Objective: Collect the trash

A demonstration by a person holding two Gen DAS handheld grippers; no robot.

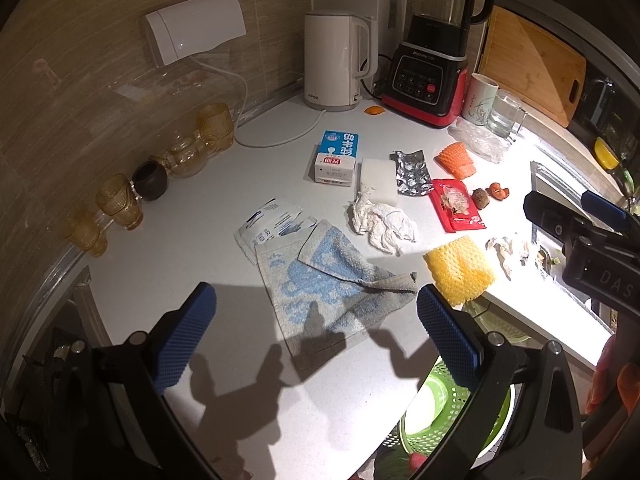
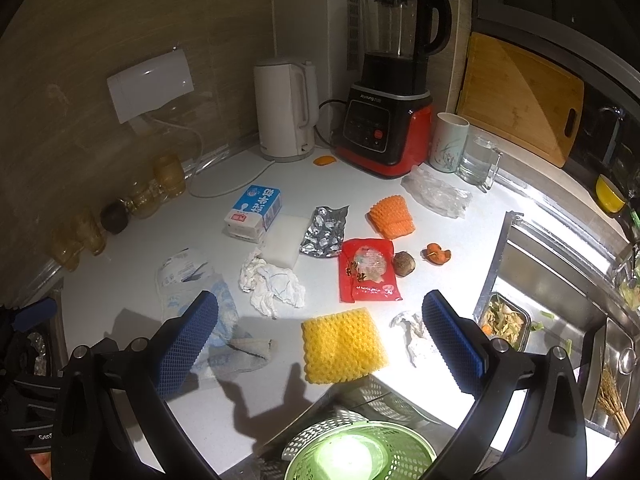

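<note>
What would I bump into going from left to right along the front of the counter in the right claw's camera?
Blue and white towel → crumpled white tissue → yellow foam net → small crumpled scrap → food container in the sink.

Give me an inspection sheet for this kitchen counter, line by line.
Surface: white counter, littered.
Job's things: crumpled tissue, red wrapper, foil blister pack, yellow foam net, orange foam net, milk carton; green basket below the edge.
Clutter: blue towel, white sponge.
Grippers: left tool and right tool open, empty.
Cables: white cord behind kettle.
Surroundings: blender, cutting board, sink.
</note>
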